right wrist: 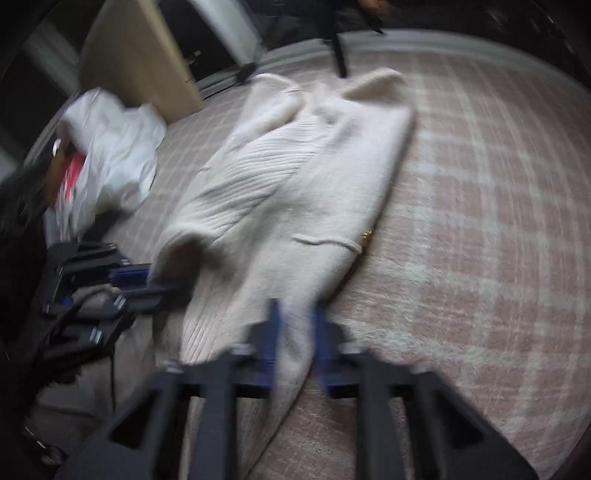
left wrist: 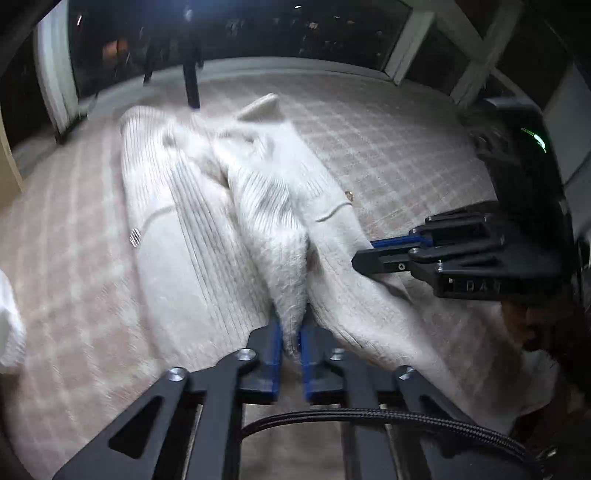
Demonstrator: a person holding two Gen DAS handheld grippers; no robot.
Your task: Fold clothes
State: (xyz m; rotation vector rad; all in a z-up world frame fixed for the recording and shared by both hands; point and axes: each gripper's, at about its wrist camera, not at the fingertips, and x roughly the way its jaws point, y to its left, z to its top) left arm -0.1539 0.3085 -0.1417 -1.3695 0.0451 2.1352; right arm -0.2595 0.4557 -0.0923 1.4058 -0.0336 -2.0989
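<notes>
A cream ribbed knit sweater (left wrist: 207, 206) lies stretched out on a pink-and-white checked bed cover (left wrist: 388, 147). My left gripper (left wrist: 291, 332) is shut on a fold of its near edge. My right gripper (right wrist: 295, 325) is shut on another part of the near edge; it also shows in the left wrist view (left wrist: 373, 254), at the sweater's right side. The sweater fills the middle of the right wrist view (right wrist: 295, 177), with my left gripper (right wrist: 155, 284) at its left. The image is motion-blurred.
A heap of white clothes (right wrist: 110, 147) lies at the bed's left, beside a beige panel (right wrist: 136, 55). A dark tripod leg (left wrist: 192, 77) stands at the far edge. Dark windows (left wrist: 295, 29) lie beyond. Bare bed cover (right wrist: 498, 221) spreads to the right.
</notes>
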